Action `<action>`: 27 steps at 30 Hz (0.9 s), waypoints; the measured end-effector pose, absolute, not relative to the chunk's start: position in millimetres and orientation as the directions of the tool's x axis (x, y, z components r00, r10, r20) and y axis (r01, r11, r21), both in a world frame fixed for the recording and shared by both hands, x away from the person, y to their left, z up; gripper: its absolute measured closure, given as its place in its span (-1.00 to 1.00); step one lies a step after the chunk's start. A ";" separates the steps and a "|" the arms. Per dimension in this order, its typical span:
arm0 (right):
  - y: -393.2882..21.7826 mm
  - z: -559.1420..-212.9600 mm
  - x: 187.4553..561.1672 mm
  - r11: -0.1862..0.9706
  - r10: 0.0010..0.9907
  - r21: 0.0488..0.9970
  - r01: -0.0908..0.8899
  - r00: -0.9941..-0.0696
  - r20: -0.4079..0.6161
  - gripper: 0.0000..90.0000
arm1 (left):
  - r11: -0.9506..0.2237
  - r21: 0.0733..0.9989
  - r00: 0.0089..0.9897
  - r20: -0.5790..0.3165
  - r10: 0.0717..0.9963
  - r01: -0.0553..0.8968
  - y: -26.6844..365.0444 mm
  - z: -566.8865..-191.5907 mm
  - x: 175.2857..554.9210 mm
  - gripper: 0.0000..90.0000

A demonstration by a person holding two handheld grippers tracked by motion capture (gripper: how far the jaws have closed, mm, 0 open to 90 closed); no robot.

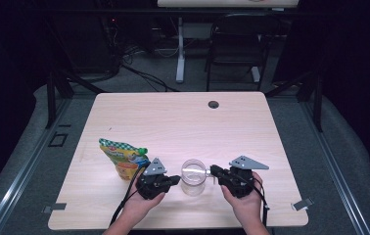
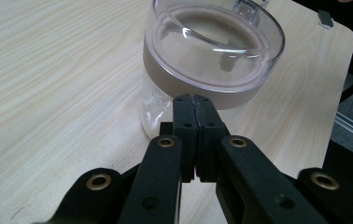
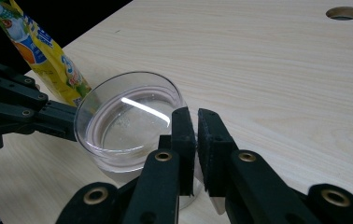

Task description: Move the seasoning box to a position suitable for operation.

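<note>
I count one clear jar (image 1: 193, 176), one yellow snack pouch (image 1: 123, 156) and my two claws on the pale wooden desk (image 1: 173, 117). The jar stands upright near the desk's front edge, mouth facing up, its long axis vertical. It sits directly between my claws. A pinkish-brown band rings it just below the rim, as my left gripper view shows.

My left claw (image 1: 175, 179) comes at the jar from its left, jaws clenched flat against each other with nothing between them. In the left gripper view, its tips (image 2: 194, 100) sit right at the jar's (image 2: 212, 56) banded wall; I cannot tell whether they touch it.

My right claw (image 1: 213, 170) comes from the jar's right side. In the right gripper view, its jaws (image 3: 197, 122) are nearly closed, a thin slit left between them, over the jar's (image 3: 128, 121) near rim. I cannot tell whether they pinch the rim.

The pouch (image 3: 39, 51) stands to the left of the jar, behind my left claw, with a green cap at its upper right corner. Its print is too blurred to read.

One round cable hole (image 1: 213, 104) sits near the desk's far edge.
</note>
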State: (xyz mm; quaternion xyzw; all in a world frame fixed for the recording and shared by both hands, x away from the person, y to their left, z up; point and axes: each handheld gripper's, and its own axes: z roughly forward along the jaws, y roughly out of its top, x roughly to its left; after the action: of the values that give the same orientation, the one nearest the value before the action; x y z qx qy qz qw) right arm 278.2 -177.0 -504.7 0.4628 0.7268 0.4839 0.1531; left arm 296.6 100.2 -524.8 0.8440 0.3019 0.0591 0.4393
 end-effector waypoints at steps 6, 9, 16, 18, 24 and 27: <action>-176.6 -505.1 277.7 0.101 0.821 0.846 0.524 -0.524 0.226 0.89 | -0.436 0.775 0.813 -0.166 0.558 0.458 99.5 -524.2 297.3 0.99; -176.6 -505.1 277.5 0.102 0.821 0.846 0.524 -0.524 0.226 0.89 | -0.434 0.775 0.813 -0.170 0.557 0.459 99.6 -523.9 297.2 0.99; -176.7 -504.9 277.2 0.107 0.822 0.845 0.524 -0.525 0.222 0.89 | -0.422 0.780 0.816 -0.187 0.547 0.462 101.0 -520.7 297.7 0.98; -176.7 -504.9 277.2 0.107 0.822 0.845 0.524 -0.524 0.222 0.88 | -0.422 0.782 0.814 -0.178 0.553 0.458 100.5 -519.6 297.0 0.98; -176.8 -504.9 277.2 0.108 0.824 0.845 0.524 -0.523 0.219 0.86 | -0.420 0.784 0.816 -0.182 0.548 0.457 101.1 -519.4 298.1 0.97; -177.3 -505.2 277.4 0.105 0.822 0.844 0.525 -0.524 0.224 0.85 | -0.421 0.784 0.815 -0.177 0.552 0.456 101.2 -518.4 298.2 0.98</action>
State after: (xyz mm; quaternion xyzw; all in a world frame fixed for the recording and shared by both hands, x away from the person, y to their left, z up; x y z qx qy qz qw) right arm 277.4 -177.3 -505.2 0.4632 0.7271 0.4829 0.1535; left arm 298.2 101.2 -518.4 0.8411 0.2997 0.0540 0.4470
